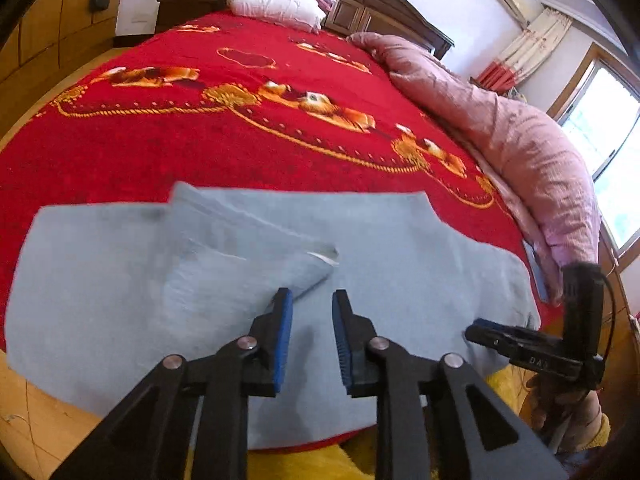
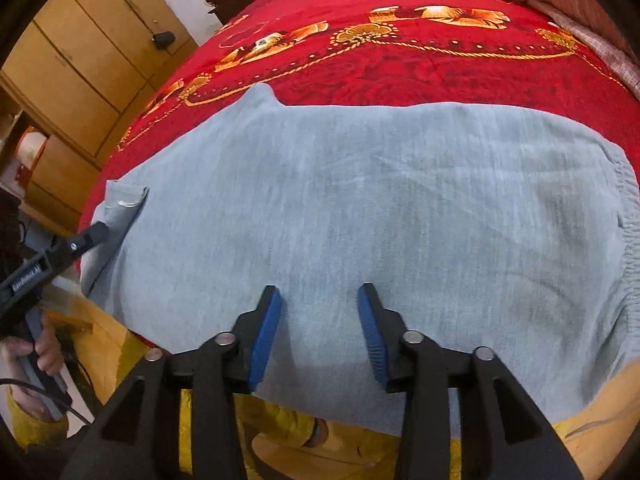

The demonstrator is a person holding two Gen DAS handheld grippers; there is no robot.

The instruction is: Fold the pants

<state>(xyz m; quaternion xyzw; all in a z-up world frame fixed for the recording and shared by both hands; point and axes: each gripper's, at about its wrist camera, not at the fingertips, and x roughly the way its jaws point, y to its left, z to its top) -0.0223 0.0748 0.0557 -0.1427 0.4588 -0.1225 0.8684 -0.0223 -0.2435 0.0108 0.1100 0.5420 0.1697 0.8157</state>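
Light grey-blue pants (image 1: 400, 248) lie flat across the near end of a red bedspread (image 1: 240, 140). One leg end is folded over on top, showing a white label (image 1: 326, 256). My left gripper (image 1: 312, 293) hovers open just above the cloth, its blue pads empty, close behind that folded corner. In the right wrist view the pants (image 2: 380, 200) spread wide, with the elastic waistband (image 2: 628, 216) at the right. My right gripper (image 2: 319, 289) is open over the near edge, holding nothing. Each gripper shows in the other's view: the right gripper (image 1: 480, 330) and the left gripper (image 2: 100, 230).
A rolled pink quilt (image 1: 520, 152) runs along the bed's right side, and pillows (image 1: 276, 4) lie at the headboard. A wooden wardrobe (image 2: 80, 60) stands to the left, and a window (image 1: 612, 160) is at the right. A person in yellow clothing (image 2: 280, 420) stands at the bed's foot.
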